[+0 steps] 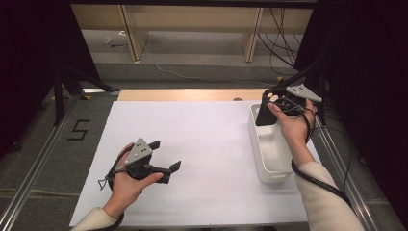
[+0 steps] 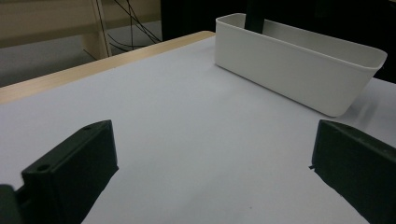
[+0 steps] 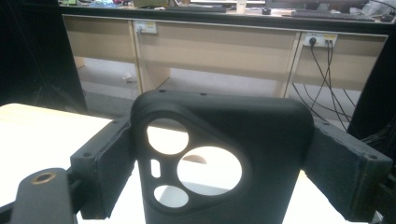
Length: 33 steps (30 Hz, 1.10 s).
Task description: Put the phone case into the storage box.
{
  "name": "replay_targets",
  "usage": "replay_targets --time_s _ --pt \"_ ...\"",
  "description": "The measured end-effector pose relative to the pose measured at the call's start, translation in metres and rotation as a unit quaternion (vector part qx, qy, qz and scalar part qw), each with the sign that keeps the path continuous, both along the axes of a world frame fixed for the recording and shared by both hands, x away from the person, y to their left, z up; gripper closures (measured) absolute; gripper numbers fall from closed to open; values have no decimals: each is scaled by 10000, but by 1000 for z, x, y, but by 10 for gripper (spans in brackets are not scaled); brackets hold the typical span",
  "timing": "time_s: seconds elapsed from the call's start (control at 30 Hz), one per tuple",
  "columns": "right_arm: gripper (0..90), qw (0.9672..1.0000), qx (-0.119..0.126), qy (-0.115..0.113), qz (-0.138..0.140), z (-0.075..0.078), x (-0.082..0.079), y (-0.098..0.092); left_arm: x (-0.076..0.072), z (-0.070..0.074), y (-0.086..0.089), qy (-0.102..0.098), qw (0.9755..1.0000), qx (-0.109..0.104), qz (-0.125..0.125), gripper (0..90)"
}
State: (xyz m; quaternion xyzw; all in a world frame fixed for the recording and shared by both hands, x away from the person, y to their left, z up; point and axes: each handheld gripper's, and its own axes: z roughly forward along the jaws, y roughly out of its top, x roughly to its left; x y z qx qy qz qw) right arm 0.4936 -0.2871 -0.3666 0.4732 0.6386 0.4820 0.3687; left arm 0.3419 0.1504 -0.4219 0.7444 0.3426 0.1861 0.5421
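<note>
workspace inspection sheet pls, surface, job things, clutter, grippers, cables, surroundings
surface: white sheet covers the table; wooden edge bare at the far side.
job's things: black phone case with camera cutouts, held upright over the far end of the white bin; the bin's visible inside looks empty.
clutter: nothing seen on the sheet.
grippers: right gripper clamps the case by its sides; left gripper open, nothing between the jaws, low over the sheet.
cables: one trails from each gripper; loose wires on the floor beyond the table.
surroundings: wooden desk legs behind, black curtains at both sides, a floor mark reading 5 at left.
</note>
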Motion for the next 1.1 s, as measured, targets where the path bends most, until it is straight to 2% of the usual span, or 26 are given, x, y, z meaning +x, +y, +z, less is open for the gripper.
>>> replay_targets --time_s 1.1 --pt "152 9994 -188 279 -10 -13 15 6 0 0 0 0 10000 3 -1 0"
